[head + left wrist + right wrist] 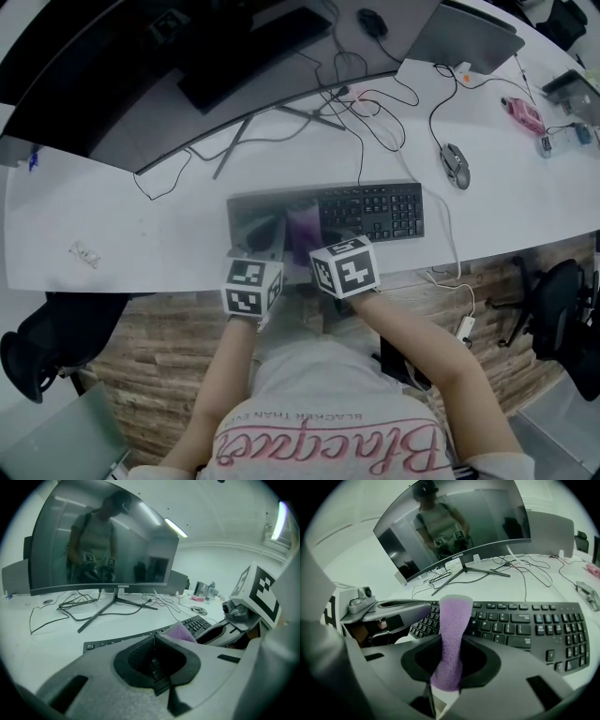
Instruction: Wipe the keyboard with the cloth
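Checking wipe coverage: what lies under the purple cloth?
The black keyboard, left of its middle. The right gripper pinches the cloth in its jaws; keys beneath it are covered.

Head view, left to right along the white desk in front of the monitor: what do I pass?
small packet → keyboard → grey mouse → pink object

Fuzzy purple cloth (452, 634), matt keyboard (525, 625)
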Action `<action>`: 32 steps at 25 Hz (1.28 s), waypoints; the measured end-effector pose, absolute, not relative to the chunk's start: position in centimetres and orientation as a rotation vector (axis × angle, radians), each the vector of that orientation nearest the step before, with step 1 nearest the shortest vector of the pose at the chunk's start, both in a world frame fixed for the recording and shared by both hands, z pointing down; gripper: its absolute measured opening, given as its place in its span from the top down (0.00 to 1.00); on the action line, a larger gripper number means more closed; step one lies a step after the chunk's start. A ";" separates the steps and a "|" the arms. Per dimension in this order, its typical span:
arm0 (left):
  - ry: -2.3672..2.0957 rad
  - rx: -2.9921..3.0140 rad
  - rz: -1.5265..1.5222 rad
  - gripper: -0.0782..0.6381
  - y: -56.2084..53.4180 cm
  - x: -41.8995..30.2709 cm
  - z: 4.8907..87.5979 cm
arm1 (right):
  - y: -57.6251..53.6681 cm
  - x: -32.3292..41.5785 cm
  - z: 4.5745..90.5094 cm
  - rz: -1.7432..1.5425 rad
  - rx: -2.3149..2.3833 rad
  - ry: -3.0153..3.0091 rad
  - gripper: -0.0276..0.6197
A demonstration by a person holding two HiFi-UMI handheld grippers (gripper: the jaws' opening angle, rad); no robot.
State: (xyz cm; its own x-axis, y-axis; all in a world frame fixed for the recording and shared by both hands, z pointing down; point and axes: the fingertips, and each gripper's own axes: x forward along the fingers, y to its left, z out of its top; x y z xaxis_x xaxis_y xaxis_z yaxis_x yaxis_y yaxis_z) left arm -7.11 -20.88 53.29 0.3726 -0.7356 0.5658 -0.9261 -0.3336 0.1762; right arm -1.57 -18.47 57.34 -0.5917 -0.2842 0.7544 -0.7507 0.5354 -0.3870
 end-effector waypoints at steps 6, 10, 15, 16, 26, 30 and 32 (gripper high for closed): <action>-1.391 2.184 0.553 0.88 -21.3 -4.1 53.4 | -19.0 1.3 57.3 0.973 0.849 -2.134 0.82; -1.358 2.193 0.565 0.88 -21.6 -2.3 53.8 | -19.5 3.1 57.3 0.977 0.865 -2.135 0.82; -1.317 2.220 0.577 0.88 -22.2 0.2 53.9 | -20.0 5.9 57.4 0.978 0.890 -2.131 0.82; -1.310 2.226 0.579 0.88 -22.3 0.7 53.8 | -20.1 6.4 57.4 0.983 0.897 -2.128 0.82; -1.240 2.268 0.600 0.88 -23.1 5.8 54.0 | -21.2 12.2 57.5 1.021 0.962 -2.107 0.82; -1.211 2.286 0.606 0.88 -23.5 8.0 54.2 | -21.9 14.3 57.4 0.999 0.980 -2.104 0.82; -1.202 2.290 0.610 0.88 -23.6 9.0 54.4 | -22.2 15.5 57.5 0.995 0.995 -2.097 0.81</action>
State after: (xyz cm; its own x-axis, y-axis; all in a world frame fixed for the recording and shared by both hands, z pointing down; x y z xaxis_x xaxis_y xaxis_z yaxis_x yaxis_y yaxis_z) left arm 8.97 -23.62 54.37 0.5152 -0.6279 0.5833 -0.8416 -0.4995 0.2056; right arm 15.46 -22.20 57.48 -0.5341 -0.3666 0.7618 -0.8220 0.4360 -0.3665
